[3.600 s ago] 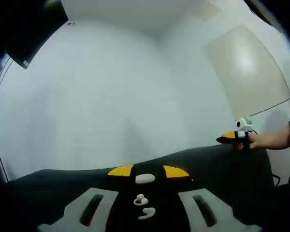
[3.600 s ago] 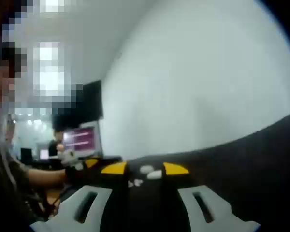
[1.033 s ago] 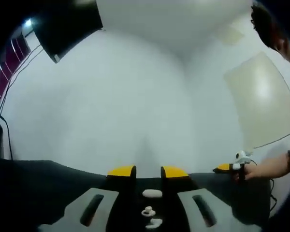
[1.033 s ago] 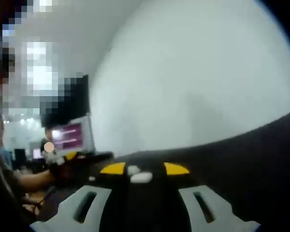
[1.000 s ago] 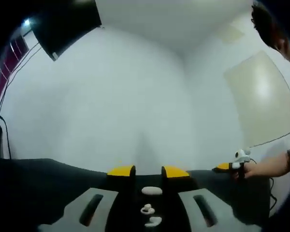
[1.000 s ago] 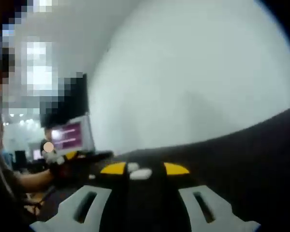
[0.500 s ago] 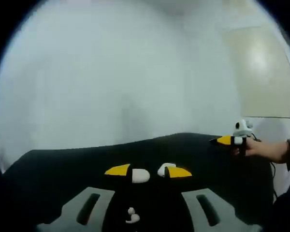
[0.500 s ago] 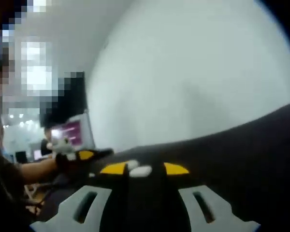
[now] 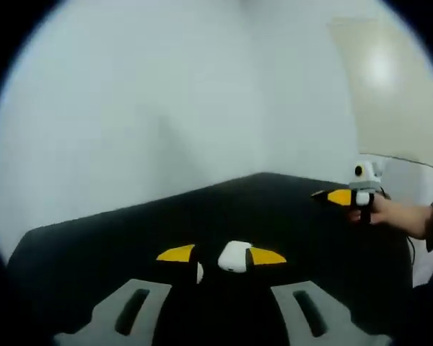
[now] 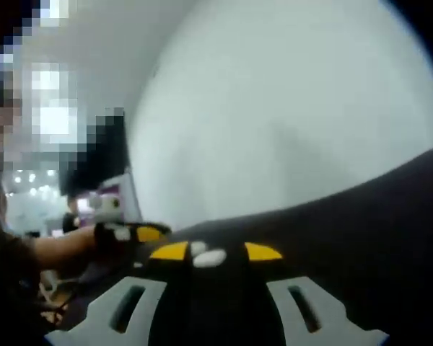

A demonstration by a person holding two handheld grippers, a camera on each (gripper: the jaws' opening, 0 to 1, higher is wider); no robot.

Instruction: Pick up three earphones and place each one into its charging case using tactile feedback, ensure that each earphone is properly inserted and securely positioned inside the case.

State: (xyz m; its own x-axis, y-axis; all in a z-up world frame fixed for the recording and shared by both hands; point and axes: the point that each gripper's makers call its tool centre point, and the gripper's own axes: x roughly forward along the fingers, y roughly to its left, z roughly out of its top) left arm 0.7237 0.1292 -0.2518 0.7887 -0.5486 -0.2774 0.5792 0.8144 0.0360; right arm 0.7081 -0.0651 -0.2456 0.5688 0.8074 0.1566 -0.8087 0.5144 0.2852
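left hand-held gripper point(image 9: 221, 255): jaws spread, empty | charging case point(image 9: 235, 256) on black table point(image 9: 94, 238) between tips, earphone point(image 9: 199, 272) just beside | right hand-held gripper point(image 10: 216, 251): wide, empty | I'd centre first, then close gently.

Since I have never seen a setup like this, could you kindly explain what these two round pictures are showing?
A person holds a two-jaw claw in each hand, with a fisheye camera riding on each. The left gripper view looks along the left claw, whose yellow-tipped jaws stand apart. A white charging case lies between the tips on the black table, and a small white earphone lies beside it. The right claw shows at the right, held in a hand. The right gripper view looks along the right claw, also open; small blurry white items lie ahead of it. Neither claw holds anything.
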